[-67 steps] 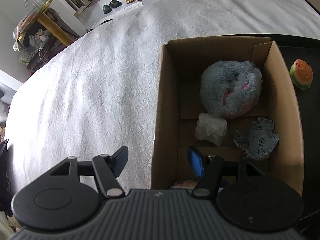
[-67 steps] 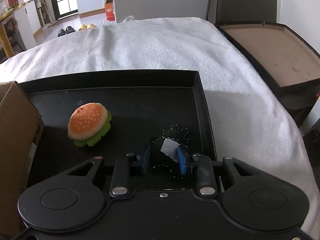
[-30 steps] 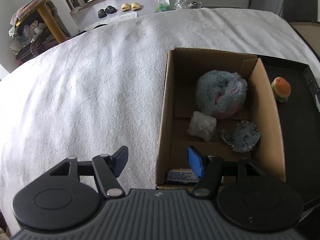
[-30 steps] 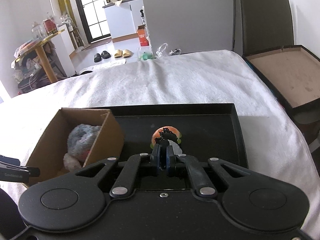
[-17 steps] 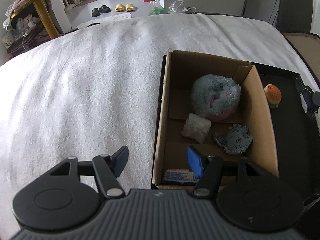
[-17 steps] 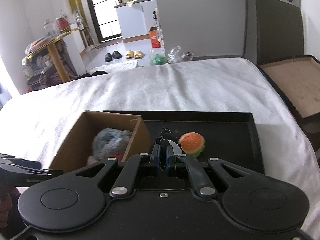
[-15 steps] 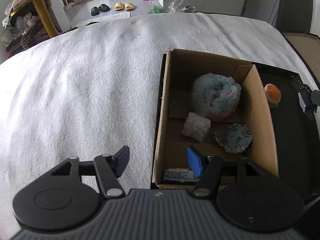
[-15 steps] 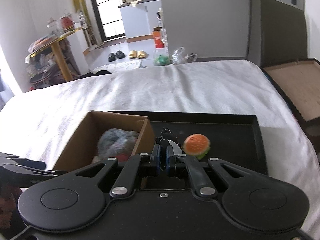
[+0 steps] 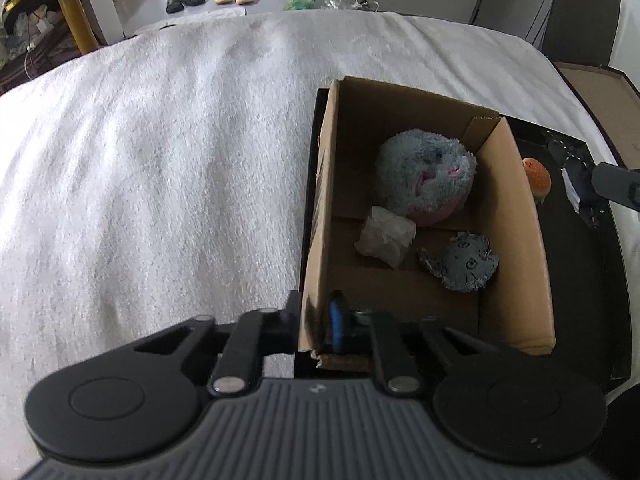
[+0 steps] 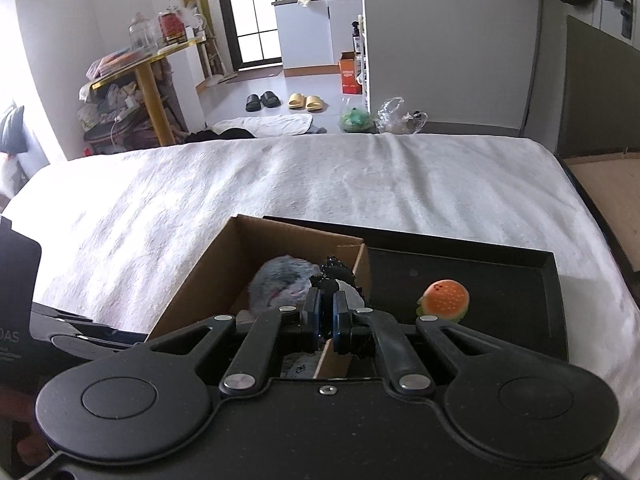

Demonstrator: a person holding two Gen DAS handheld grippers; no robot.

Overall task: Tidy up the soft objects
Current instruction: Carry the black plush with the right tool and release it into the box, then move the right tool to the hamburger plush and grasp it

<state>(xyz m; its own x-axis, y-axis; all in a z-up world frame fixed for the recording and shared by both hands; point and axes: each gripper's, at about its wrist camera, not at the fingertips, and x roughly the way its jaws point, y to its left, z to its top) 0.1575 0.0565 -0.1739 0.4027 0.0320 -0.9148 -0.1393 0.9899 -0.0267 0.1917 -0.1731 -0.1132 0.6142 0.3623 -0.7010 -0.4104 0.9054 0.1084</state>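
The right gripper [image 10: 326, 316] holds a small black soft piece [image 10: 334, 270] between its closed blue pads; most of this piece is hidden behind the fingers, so its shape is hard to read, only a black frilly edge and a pale patch show. It hangs above the right wall of the cardboard box [image 9: 516, 208], near the far corner. In the left wrist view the same piece [image 9: 576, 188] is cut by the picture edge, and the right gripper is only a dark bar there.

The left gripper [image 9: 316, 320] is clamped on the near left corner of the cardboard box, one finger outside the wall and the blue pad [image 9: 335, 322] inside. Half a second ago these fingers were wide apart and did not touch the box.

Inside the box lie a grey fluffy plush [image 9: 426, 178] at the far end, a crumpled white piece [image 9: 386, 236] and a grey fabric piece [image 9: 460, 262] nearer. The burger toy [image 10: 444, 300] rests on the black tray [image 10: 500, 264], right of the box; in the left wrist view the box wall covers part of it. Since the earlier frame the right gripper has come closer over the box
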